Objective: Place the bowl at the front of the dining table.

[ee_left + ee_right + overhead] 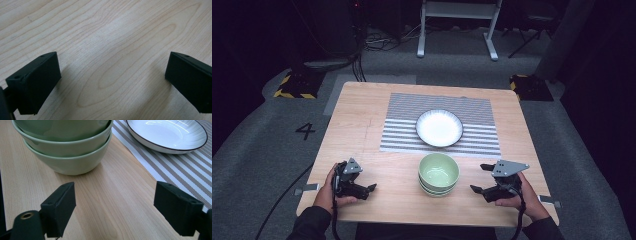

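At the near edge of the bench (362, 130), the person is holding one gripper in each hand. The left gripper (371, 188) is resting low over the bare wood at the near left, and the left hand (328, 192) is wrapping around its back. In the left gripper view its jaws are standing wide apart, with nothing between them except the wood grain. The right gripper (481, 178) is sitting at the near right in the right hand (519, 197), and its jaws are pointing toward the middle of the bench. They are also spread wide and are gripping nothing; in the right gripper view the gap between them is showing bare wood. Between the two grippers, a little farther in, the green bowls (439, 173) are standing as a stack, one nested inside the other, upright on the wood. The stack is near the right gripper but apart from it, and it is well apart from the left one. Just behind the bowls, the striped mat (402, 135) is lying flat across the middle of the bench. The white plate (439, 128) with a dark rim is sitting on the mat, apart from the bowls. Beyond the bench, a grey floor (262, 140) and a white frame (457, 20) are showing in the dark.
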